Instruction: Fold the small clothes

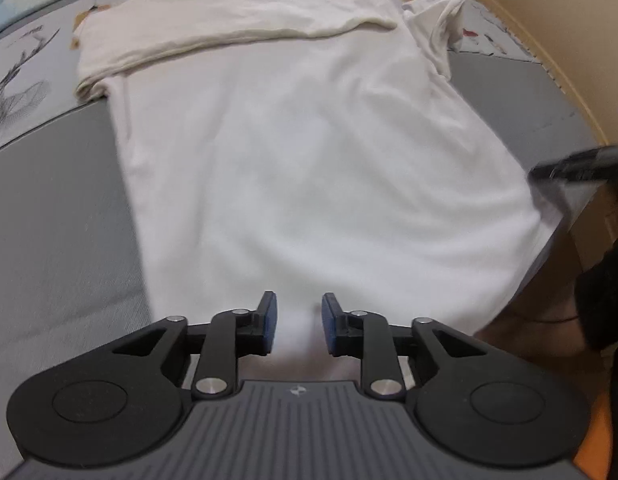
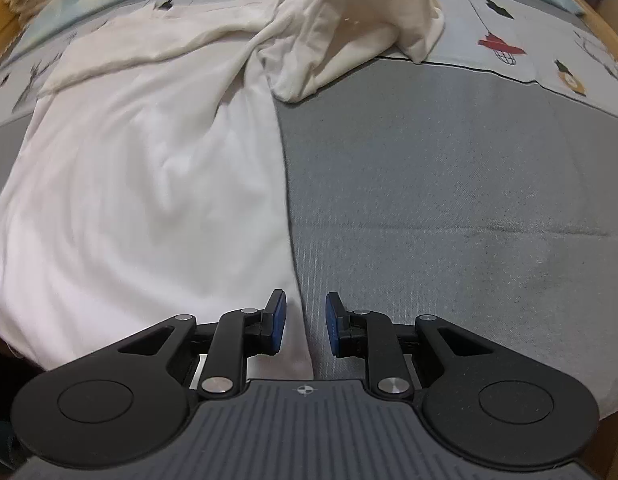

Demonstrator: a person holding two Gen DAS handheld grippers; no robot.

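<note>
1. A white T-shirt (image 1: 309, 152) of soft, thin knit lies spread on a grey woven bed cover (image 2: 449, 200), hem towards the cameras, collar end far off.
2. Across the shirt's far end, one sleeve is folded over in a long cream band (image 1: 237, 28) with a rolled, rounded edge.
3. The other sleeve (image 2: 361, 28) lies bunched at the shirt's far right corner, puffed into a hollow, wrinkled mound that spills onto the cover.
4. Beyond the shirt, the cover gives way to a pale printed panel (image 2: 529, 52) with small red and yellow motifs and thin line drawings.
5. The left gripper (image 1: 299, 326), black plastic with blue rubber pads, hangs over the shirt's near hem; its jaws stand apart and clear of the cloth.
6. The right gripper (image 2: 305, 328) sits at the shirt's right side edge, near the hem. The cloth's edge runs into the gap, but the parted pads do not pinch it.
7. The shirt's body is smooth, with faint shallow ripples towards its right edge.
</note>
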